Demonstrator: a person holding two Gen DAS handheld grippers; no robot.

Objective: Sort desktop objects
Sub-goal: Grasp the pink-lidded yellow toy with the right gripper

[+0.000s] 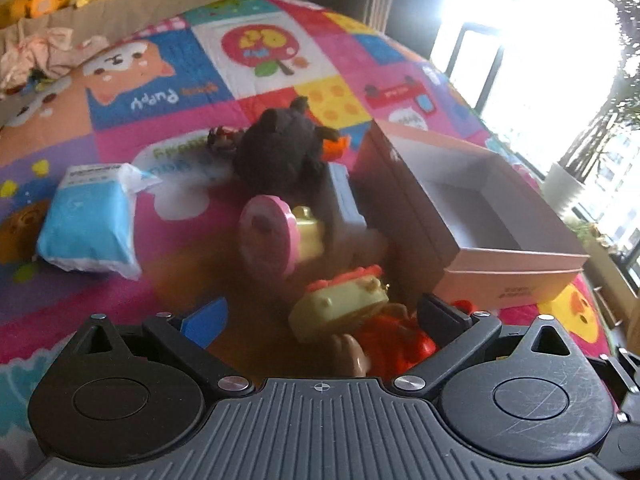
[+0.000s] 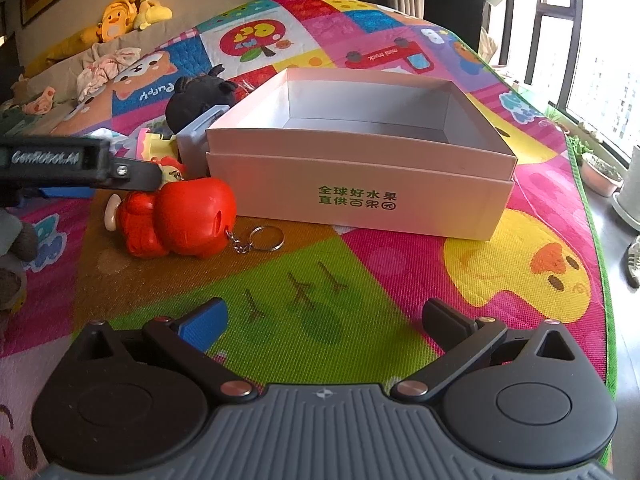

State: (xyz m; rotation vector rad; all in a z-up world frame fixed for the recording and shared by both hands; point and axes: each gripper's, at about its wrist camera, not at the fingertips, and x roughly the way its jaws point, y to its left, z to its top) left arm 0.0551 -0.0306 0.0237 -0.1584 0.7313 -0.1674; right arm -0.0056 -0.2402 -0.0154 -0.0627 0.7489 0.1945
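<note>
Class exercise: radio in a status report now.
Left gripper open around red figure keychain. Right gripper open, empty. White box empty, path clear.

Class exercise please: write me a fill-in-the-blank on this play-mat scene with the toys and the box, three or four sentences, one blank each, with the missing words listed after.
1. The white box on the mat holds ______.
2. The metal ring on the chain belongs to the ______ figure toy.
3. The right gripper hovers over the mat with its jaws ______.
4. The tissue pack left of the black plush is ______ in colour.

Missing words: nothing; red; open; blue
</note>
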